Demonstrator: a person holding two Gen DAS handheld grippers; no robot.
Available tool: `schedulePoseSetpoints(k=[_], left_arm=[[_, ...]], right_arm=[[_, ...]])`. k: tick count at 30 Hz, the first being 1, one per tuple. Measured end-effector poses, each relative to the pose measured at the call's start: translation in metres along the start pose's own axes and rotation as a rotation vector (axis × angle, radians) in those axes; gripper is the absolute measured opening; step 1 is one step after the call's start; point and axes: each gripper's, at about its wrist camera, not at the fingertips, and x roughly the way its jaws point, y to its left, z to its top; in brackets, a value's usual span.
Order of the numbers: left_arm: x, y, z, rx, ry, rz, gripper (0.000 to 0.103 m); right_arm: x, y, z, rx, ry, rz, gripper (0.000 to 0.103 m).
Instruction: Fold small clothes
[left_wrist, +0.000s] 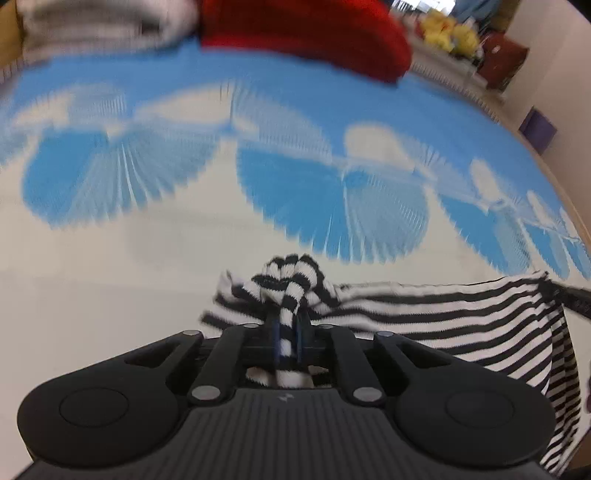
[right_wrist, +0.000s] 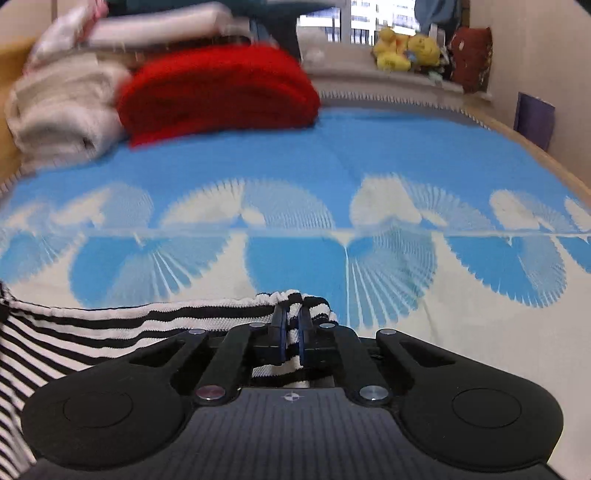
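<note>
A black-and-white striped garment (left_wrist: 443, 314) hangs stretched between my two grippers above the blue-and-cream patterned bedspread (left_wrist: 184, 251). My left gripper (left_wrist: 288, 314) is shut on a bunched corner of it, and the cloth runs off to the right. My right gripper (right_wrist: 291, 314) is shut on another edge of the striped garment (right_wrist: 110, 332), and the cloth runs off to the left and hangs down. The lower part of the garment is hidden below both views.
A folded red knit (right_wrist: 218, 92) and a pale folded blanket pile (right_wrist: 62, 107) lie at the far left of the bedspread (right_wrist: 369, 147). Yellow plush toys (right_wrist: 406, 50) and a dark red cushion (right_wrist: 471, 59) sit on the windowsill. A wall runs along the right.
</note>
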Motion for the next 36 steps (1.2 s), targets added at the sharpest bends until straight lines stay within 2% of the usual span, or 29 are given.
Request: schedulePoseSetpoints(k=[1, 3, 5, 7, 8, 10, 11, 12, 13, 14, 17, 20, 23, 24, 25, 27, 28, 29, 31, 33, 35, 36], left_arm=[[0.006, 0.002, -0.001, -0.010, 0.028, 0.004, 0.018], [0.015, 0.007, 0.000, -0.023, 0.064, -0.009, 0.024], [0.014, 0.010, 0.000, -0.019, 0.077, -0.028, 0.029], [0.009, 0.019, 0.007, -0.052, 0.101, -0.080, 0.050], [0.002, 0.024, 0.010, -0.075, 0.096, -0.102, 0.053], [-0.020, 0.033, 0.020, -0.125, 0.014, -0.141, 0.064], [-0.030, 0.041, 0.024, -0.152, -0.032, -0.164, 0.067], [-0.038, 0.050, 0.027, -0.183, -0.066, -0.182, 0.068], [-0.041, 0.057, 0.028, -0.206, -0.079, -0.187, 0.068], [-0.041, 0.063, 0.029, -0.221, -0.081, -0.181, 0.068], [-0.032, 0.069, 0.028, -0.194, -0.033, -0.131, 0.068], [-0.019, 0.062, 0.022, -0.114, 0.026, -0.085, 0.068], [-0.005, 0.052, 0.015, -0.042, 0.072, -0.069, 0.064], [0.001, 0.051, 0.013, -0.020, 0.076, -0.059, 0.055], [0.002, 0.048, 0.011, -0.001, 0.076, -0.049, 0.033], [0.003, 0.047, 0.012, 0.012, 0.069, -0.030, 0.003], [0.000, 0.050, 0.014, 0.005, 0.044, -0.024, 0.003], [-0.006, 0.051, 0.017, -0.005, 0.004, -0.017, 0.002], [-0.023, 0.058, 0.024, -0.045, -0.094, -0.013, 0.002], [-0.028, 0.062, 0.024, -0.068, -0.136, 0.003, 0.002], [-0.019, 0.059, 0.021, -0.035, -0.089, 0.032, 0.002], [-0.007, 0.055, 0.016, -0.002, -0.020, 0.076, 0.002]], right_arm=[[0.010, 0.002, -0.003, -0.007, 0.040, -0.005, 0.007], [0.032, 0.005, -0.014, -0.034, 0.133, -0.019, 0.008], [0.038, 0.008, -0.020, -0.062, 0.142, -0.020, 0.011], [0.036, 0.009, -0.019, -0.078, 0.135, -0.015, 0.011], [0.031, 0.006, -0.016, -0.057, 0.133, 0.000, 0.013], [0.018, -0.005, -0.008, 0.009, 0.090, 0.038, 0.016], [0.008, -0.013, -0.003, 0.048, 0.049, 0.059, 0.021], [-0.003, -0.023, 0.001, 0.084, 0.006, 0.074, 0.027], [-0.012, -0.032, 0.005, 0.113, -0.031, 0.072, 0.043], [-0.018, -0.040, 0.007, 0.132, -0.054, 0.063, 0.053], [-0.019, -0.066, 0.006, 0.186, -0.042, 0.042, 0.053], [-0.003, -0.082, -0.001, 0.206, 0.074, 0.097, 0.053], [0.010, -0.078, -0.007, 0.144, 0.146, 0.135, 0.053], [0.011, -0.072, -0.010, 0.121, 0.153, 0.140, 0.053], [0.015, -0.068, -0.010, 0.098, 0.157, 0.136, 0.053], [0.018, -0.063, -0.010, 0.080, 0.152, 0.125, 0.047], [0.018, -0.061, -0.009, 0.081, 0.139, 0.127, 0.023], [0.016, -0.060, -0.006, 0.089, 0.123, 0.135, 0.004], [0.009, -0.062, 0.002, 0.104, 0.053, 0.129, 0.003], [-0.003, -0.065, 0.009, 0.124, -0.036, 0.099, 0.003], [-0.004, -0.067, 0.014, 0.160, -0.089, 0.059, 0.002], [-0.002, -0.066, 0.015, 0.164, -0.096, 0.033, 0.002]])
